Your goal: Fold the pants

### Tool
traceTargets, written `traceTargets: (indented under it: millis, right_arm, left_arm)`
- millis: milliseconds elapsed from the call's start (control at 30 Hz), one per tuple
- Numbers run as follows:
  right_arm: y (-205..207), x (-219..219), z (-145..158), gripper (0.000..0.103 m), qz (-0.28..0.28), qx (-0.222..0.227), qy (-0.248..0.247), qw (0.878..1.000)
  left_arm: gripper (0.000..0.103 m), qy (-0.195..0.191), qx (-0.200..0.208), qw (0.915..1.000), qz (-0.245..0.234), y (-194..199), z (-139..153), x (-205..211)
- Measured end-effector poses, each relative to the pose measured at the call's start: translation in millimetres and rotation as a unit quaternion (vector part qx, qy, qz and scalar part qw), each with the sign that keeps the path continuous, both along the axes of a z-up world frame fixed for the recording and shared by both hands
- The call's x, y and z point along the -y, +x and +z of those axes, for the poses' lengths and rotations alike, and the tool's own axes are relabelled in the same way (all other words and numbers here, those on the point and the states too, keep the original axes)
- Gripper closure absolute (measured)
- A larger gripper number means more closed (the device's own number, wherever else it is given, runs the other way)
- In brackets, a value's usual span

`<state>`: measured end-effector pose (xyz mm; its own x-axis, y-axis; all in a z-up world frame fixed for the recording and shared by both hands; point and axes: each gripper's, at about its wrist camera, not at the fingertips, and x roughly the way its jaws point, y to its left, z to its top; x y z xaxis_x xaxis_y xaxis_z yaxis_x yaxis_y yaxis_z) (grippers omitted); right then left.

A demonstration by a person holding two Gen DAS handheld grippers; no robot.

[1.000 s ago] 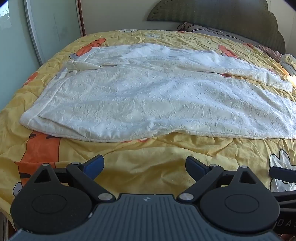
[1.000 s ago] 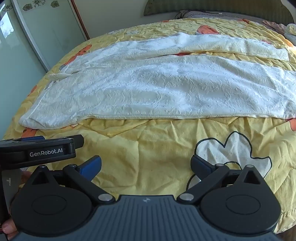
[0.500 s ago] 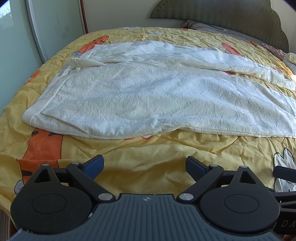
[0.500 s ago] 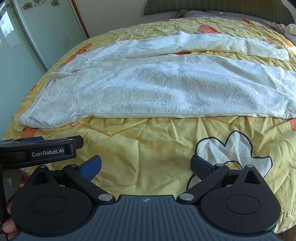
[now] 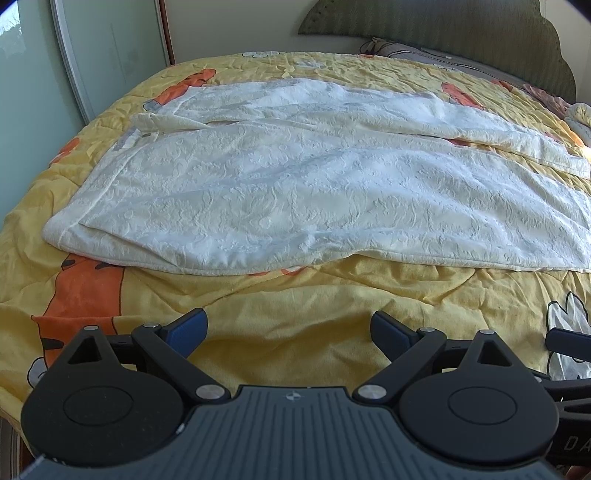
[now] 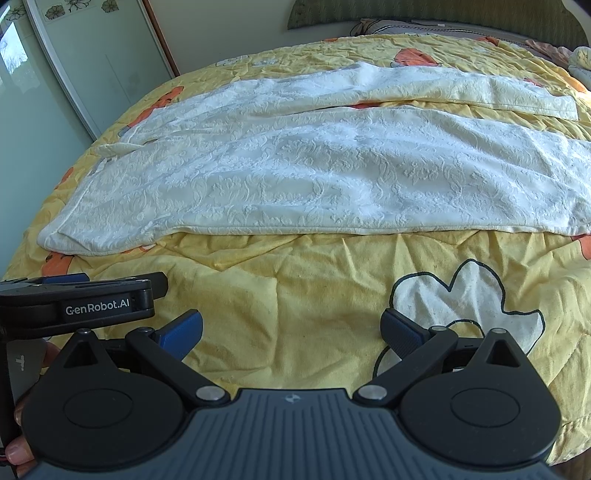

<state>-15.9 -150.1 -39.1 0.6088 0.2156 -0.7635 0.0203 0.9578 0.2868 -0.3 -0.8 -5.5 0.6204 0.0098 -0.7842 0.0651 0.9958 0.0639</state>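
Note:
White textured pants [image 5: 295,192] lie spread flat across the yellow bedspread, waistband at the left, both legs running to the right; they also show in the right wrist view [image 6: 314,170]. My left gripper [image 5: 290,330] is open and empty, hovering over bare quilt just short of the pants' near edge. My right gripper [image 6: 291,332] is open and empty, also over bare quilt in front of the pants. The left gripper's body [image 6: 81,299] shows at the left of the right wrist view.
The yellow quilt [image 5: 295,295] with orange and white cartoon prints covers the bed. A pale sliding door [image 5: 74,66] stands at the left. A green headboard [image 5: 443,26] and pillows [image 5: 424,53] are at the far side.
The left gripper has drifted slightly left and tilted up, so the pants sit lower and more centred in its view. The right gripper has barely moved. Both stay open.

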Motion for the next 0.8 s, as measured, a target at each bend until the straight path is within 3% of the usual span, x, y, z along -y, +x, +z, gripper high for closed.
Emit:
traceTargets:
  millis: [800]
  right_arm:
    - [1.3,-0.5,-0.9,0.0,0.001,-0.001,0.0,1.0]
  left_arm:
    - [0.006,-0.002,-0.001,1.0,0.0,0.0,-0.7,0.4]
